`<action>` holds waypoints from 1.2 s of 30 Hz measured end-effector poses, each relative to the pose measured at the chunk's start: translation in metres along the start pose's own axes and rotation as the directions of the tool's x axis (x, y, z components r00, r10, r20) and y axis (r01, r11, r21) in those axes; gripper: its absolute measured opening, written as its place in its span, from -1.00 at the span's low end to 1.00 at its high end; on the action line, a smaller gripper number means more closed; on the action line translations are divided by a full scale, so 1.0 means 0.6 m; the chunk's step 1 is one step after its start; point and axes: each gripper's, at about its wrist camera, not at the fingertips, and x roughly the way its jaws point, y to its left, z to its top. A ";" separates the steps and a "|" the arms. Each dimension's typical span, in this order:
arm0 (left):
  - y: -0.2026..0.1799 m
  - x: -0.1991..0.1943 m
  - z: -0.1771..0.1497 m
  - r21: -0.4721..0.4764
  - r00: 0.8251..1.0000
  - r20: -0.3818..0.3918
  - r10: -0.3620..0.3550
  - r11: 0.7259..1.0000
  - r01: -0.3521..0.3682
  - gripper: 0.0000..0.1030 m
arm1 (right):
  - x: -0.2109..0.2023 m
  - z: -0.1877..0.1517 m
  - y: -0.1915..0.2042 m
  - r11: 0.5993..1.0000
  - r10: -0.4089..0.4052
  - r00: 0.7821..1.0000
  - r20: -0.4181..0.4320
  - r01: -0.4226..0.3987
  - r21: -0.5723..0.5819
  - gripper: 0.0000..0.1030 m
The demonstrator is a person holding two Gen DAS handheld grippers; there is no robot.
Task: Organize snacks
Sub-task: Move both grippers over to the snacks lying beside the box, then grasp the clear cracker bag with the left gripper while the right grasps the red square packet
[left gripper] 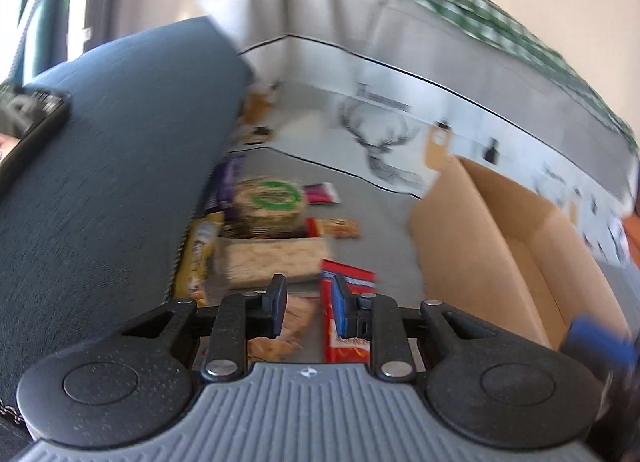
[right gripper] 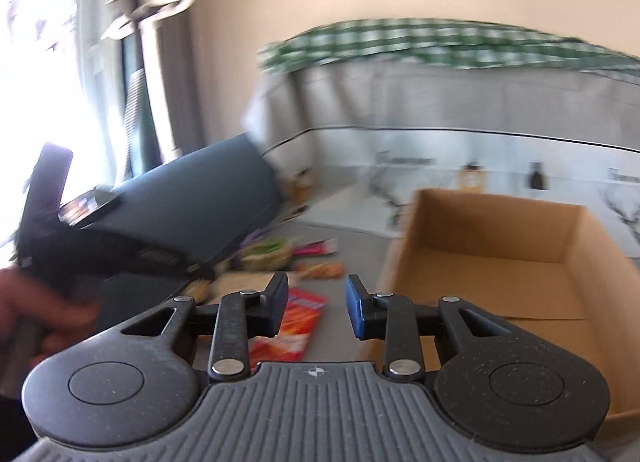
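Several snack packs lie on a grey sofa seat (left gripper: pixel 376 222): a red packet (left gripper: pixel 346 314), a round green-labelled pack (left gripper: pixel 270 202), a pale flat pack (left gripper: pixel 276 262), a yellow bag (left gripper: pixel 200 250) and an orange bar (left gripper: pixel 334 228). An open, empty cardboard box (left gripper: pixel 508 246) stands to their right; it also shows in the right wrist view (right gripper: pixel 504 254). My left gripper (left gripper: pixel 308 306) is open, empty, above the red packet. My right gripper (right gripper: pixel 316 304) is open, empty, between the red packet (right gripper: pixel 294 324) and the box.
A dark blue cushion (left gripper: pixel 116 166) with a phone (left gripper: pixel 28 122) on it borders the snacks on the left. A grey sofa back with a green checked blanket (left gripper: pixel 460 2) rises behind. The left hand-held gripper (right gripper: pixel 52 230) shows at the left of the right wrist view.
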 end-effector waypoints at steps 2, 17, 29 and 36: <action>0.002 0.009 0.006 -0.011 1.000 -0.008 0.010 1.000 -0.010 -0.27 | 0.018 -0.016 0.031 0.998 0.049 0.998 -0.032 -0.051 -0.049 -0.36; 0.014 0.103 -0.002 -0.005 0.961 -0.260 0.095 0.995 -0.100 0.56 | 0.169 -0.096 0.073 0.986 0.061 0.965 -0.256 -0.098 -0.138 0.42; 0.006 0.161 -0.017 0.059 0.919 -0.356 0.168 0.986 -0.158 0.63 | 0.228 -0.122 0.063 0.989 0.027 0.928 -0.371 -0.080 -0.127 0.48; 0.010 0.146 -0.019 0.070 0.919 -0.363 0.152 0.988 -0.136 0.25 | 0.212 -0.126 0.070 0.978 0.047 0.930 -0.365 -0.118 -0.175 -0.07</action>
